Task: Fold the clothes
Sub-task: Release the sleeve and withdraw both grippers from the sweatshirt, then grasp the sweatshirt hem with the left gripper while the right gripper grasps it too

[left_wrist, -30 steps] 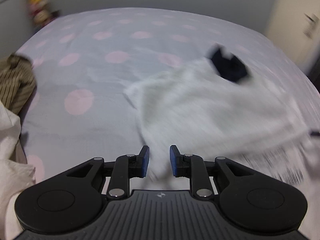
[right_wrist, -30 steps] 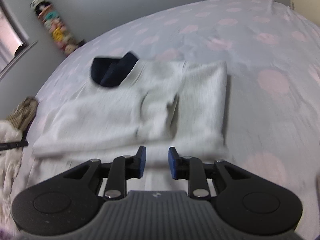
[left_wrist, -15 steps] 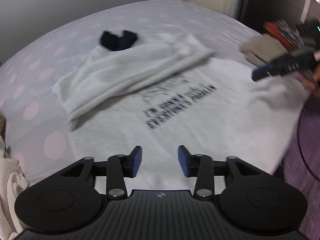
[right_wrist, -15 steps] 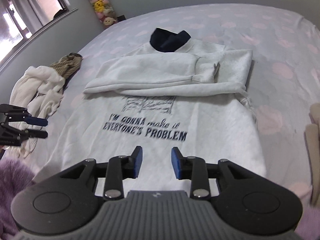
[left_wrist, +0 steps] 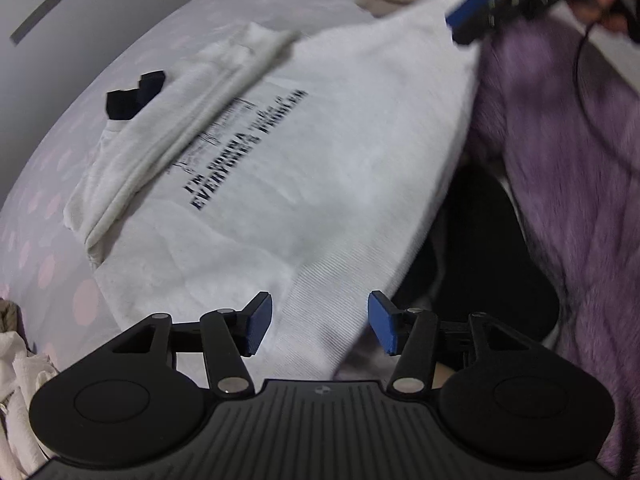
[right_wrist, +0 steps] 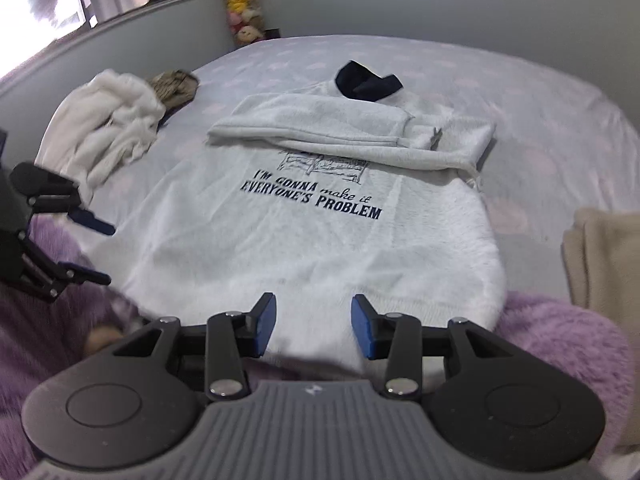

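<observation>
Now the white sweatshirt (right_wrist: 320,248) lies front-up on the spotted bed (right_wrist: 500,92), sleeves folded across its chest. Within a second both claws backed from sleeves to hem: left claw (left_wrist: 320,326), right claw (right_wrist: 313,326), each spread, empty. Likely hem fold next. Cream garment (right_wrist: 108,136) lies nearby.

Sweatshirt (right_wrist: 320,248): pale grey, dark navy lettering, navy collar. Bedsheet (right_wrist: 540,120) under it: lilac-grey with pink dots. Left of sweatshirt: cream garment (right_wrist: 108,128); right: beige cloth (right_wrist: 604,264).
</observation>
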